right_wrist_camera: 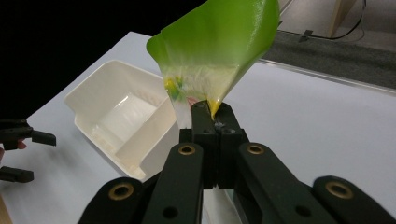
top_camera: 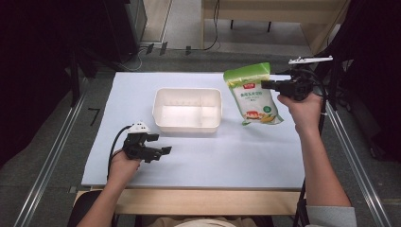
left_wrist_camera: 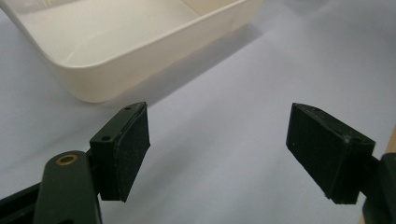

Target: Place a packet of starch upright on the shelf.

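A pale blue worktop (top_camera: 198, 156) carries a cream rectangular plastic tub (top_camera: 187, 109) mid-table. Right of it, the green-topped clear plastic food pouch (top_camera: 252, 94) hangs pinched in the right gripper (top_camera: 265, 84). The left gripper (top_camera: 161, 144) rests near the front edge, jaws spread, holding nothing.

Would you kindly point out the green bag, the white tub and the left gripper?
green bag (top_camera: 253, 97), high view, middle of its printed front.
white tub (top_camera: 187, 127), high view, near rim.
left gripper (top_camera: 160, 144), high view, between its open jaws.
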A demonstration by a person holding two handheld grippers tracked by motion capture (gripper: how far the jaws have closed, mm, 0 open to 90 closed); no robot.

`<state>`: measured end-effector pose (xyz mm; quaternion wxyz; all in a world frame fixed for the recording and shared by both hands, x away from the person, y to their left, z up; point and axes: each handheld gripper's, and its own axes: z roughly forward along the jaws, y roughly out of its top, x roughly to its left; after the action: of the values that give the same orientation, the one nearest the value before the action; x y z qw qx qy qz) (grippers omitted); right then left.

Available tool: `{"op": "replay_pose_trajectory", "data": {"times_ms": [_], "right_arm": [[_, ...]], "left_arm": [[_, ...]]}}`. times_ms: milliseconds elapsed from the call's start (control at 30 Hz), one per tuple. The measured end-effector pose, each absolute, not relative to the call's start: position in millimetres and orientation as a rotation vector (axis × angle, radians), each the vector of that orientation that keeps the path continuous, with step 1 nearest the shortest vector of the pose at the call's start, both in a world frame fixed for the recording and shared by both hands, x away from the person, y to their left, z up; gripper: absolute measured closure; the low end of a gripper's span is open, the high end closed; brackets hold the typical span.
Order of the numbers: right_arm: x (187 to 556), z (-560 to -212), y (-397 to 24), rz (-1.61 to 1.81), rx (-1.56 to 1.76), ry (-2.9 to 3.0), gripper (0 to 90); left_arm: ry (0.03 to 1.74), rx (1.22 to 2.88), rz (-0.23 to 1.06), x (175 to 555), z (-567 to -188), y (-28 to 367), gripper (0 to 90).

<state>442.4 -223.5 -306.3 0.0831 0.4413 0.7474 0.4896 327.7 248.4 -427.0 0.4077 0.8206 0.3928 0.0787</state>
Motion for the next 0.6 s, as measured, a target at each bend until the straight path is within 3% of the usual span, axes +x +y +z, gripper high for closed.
{"op": "replay_pose_trajectory", "data": {"times_ms": [600], "right_arm": [[455, -284, -194, 1.462, 1.272, 2.268, 90.0]], "left_arm": [[0.968, 2.075, 0.189, 332, -427, 243, 22.0]]}}
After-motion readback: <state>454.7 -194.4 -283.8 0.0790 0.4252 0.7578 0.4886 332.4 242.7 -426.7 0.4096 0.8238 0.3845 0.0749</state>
